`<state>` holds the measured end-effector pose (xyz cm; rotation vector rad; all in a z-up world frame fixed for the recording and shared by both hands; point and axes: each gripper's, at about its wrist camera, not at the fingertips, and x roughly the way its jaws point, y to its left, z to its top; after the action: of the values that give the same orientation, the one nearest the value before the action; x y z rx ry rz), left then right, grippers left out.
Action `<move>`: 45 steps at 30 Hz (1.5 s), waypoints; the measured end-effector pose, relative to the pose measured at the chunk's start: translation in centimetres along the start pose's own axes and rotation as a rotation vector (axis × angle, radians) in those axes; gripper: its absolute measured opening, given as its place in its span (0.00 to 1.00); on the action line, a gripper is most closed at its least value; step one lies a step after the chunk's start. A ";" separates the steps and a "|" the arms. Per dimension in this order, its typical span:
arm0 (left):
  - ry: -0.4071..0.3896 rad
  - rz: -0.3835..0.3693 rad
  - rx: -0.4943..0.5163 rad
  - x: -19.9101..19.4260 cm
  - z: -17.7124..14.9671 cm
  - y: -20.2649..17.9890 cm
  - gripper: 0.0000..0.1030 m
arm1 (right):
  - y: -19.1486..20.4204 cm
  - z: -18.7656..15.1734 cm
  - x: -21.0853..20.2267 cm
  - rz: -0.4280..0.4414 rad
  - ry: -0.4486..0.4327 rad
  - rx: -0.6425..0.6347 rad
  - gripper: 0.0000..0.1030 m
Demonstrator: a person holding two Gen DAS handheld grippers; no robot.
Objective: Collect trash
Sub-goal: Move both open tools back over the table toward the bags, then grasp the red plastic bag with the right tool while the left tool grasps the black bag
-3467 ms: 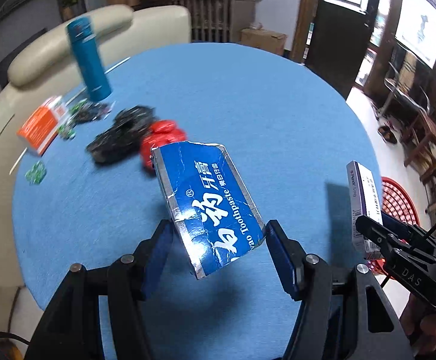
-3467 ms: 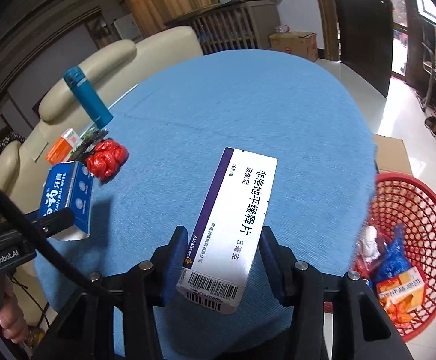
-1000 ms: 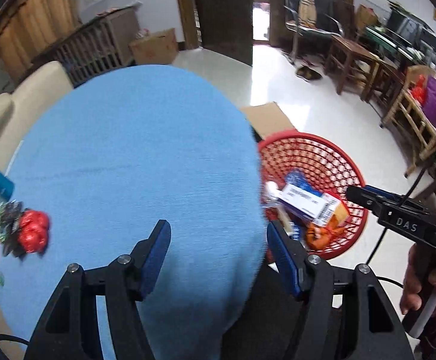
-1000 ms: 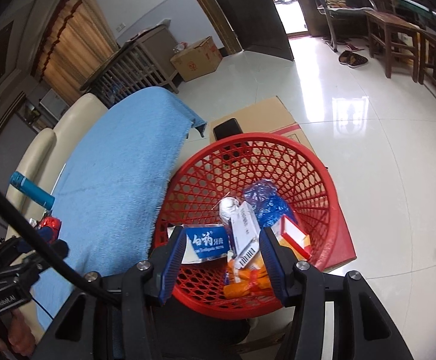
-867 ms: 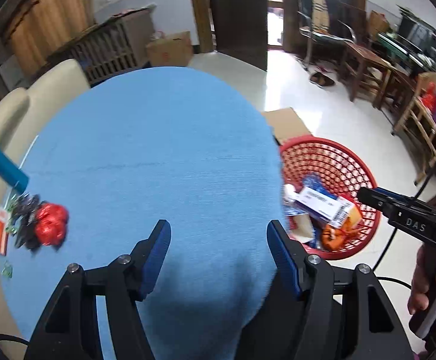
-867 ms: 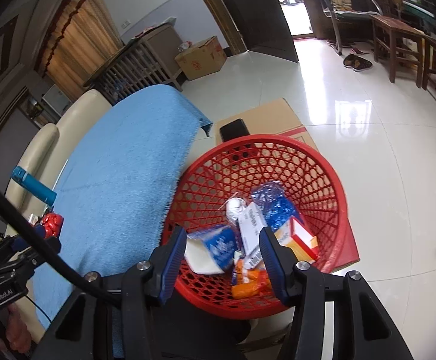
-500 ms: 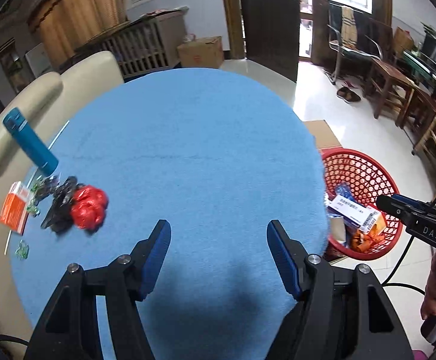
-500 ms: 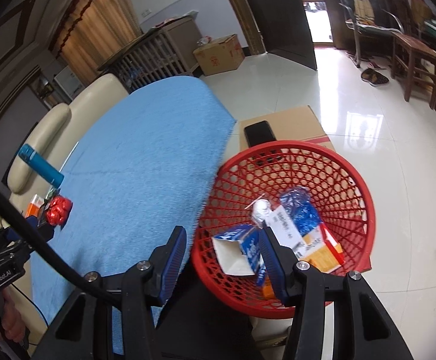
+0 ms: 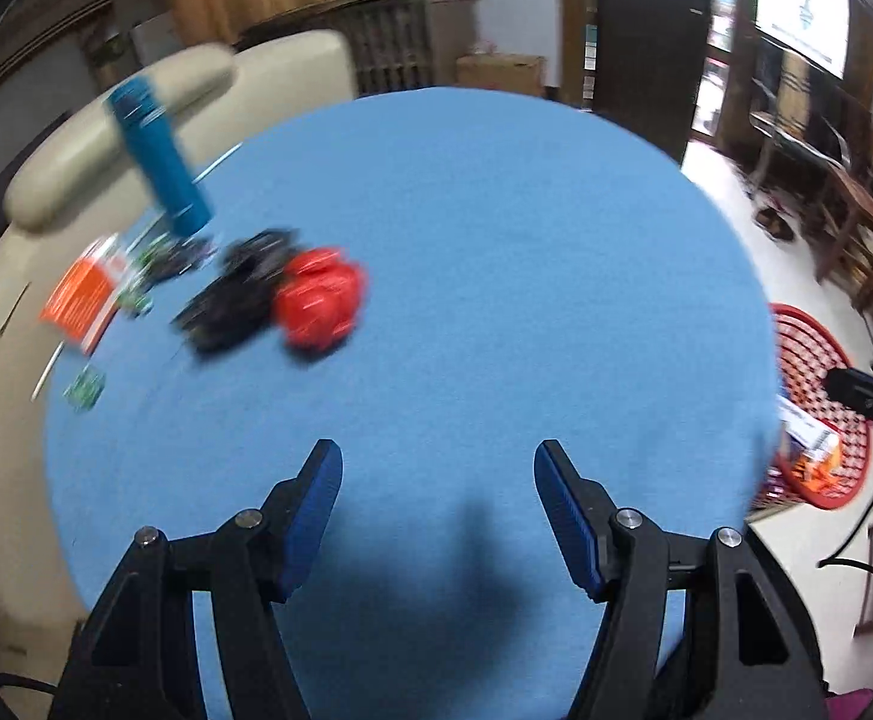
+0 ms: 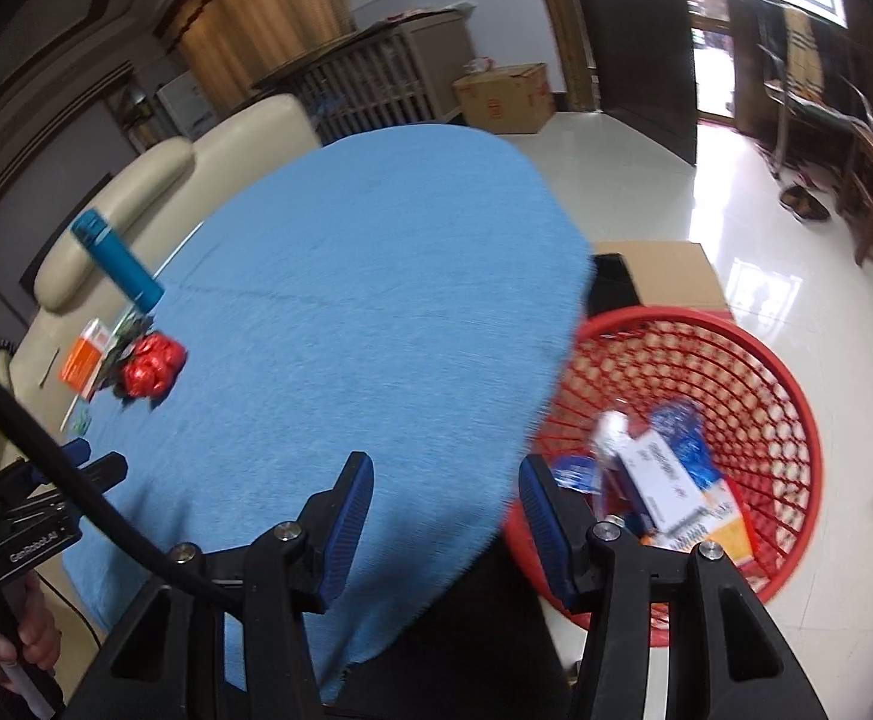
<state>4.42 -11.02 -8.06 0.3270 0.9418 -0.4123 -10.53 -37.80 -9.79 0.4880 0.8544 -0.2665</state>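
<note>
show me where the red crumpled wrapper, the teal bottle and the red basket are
red crumpled wrapper (image 9: 319, 299), left wrist view, middle of the bundle
teal bottle (image 9: 160, 159), left wrist view, mid-body
red basket (image 10: 796, 420), right wrist view, mesh wall

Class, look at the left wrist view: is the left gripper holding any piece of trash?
No: the left gripper stands open, only blue tablecloth between its fingers.

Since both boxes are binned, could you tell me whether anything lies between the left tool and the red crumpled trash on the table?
Nothing visible does: only bare blue tablecloth separates the open left tool from the red crumpled trash. A black wad sits against its far-left side.
</note>
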 end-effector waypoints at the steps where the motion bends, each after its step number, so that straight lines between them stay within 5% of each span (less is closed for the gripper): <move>1: 0.004 0.018 -0.024 0.2 -0.3 1.3 0.65 | 0.7 0.2 0.2 0.005 0.001 -0.017 0.53; 13: 0.038 0.153 -0.239 1.5 -3.7 12.4 0.65 | 10.8 2.2 4.1 0.130 0.068 -0.183 0.53; 25: 0.046 0.165 -0.309 2.4 -5.3 16.2 0.65 | 20.0 4.3 8.3 0.234 0.126 -0.269 0.53; 37: 0.054 0.155 -0.363 2.5 -6.4 18.7 0.65 | 26.3 6.9 14.7 0.321 0.221 -0.180 0.53; 45: 0.041 0.156 -0.380 2.0 -6.3 20.1 0.65 | 28.4 8.0 19.4 0.284 0.298 -0.070 0.53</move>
<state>10.56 8.97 -11.38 0.0610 1.0052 -0.0787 18.75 -18.15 -11.68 0.5846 1.0659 0.1000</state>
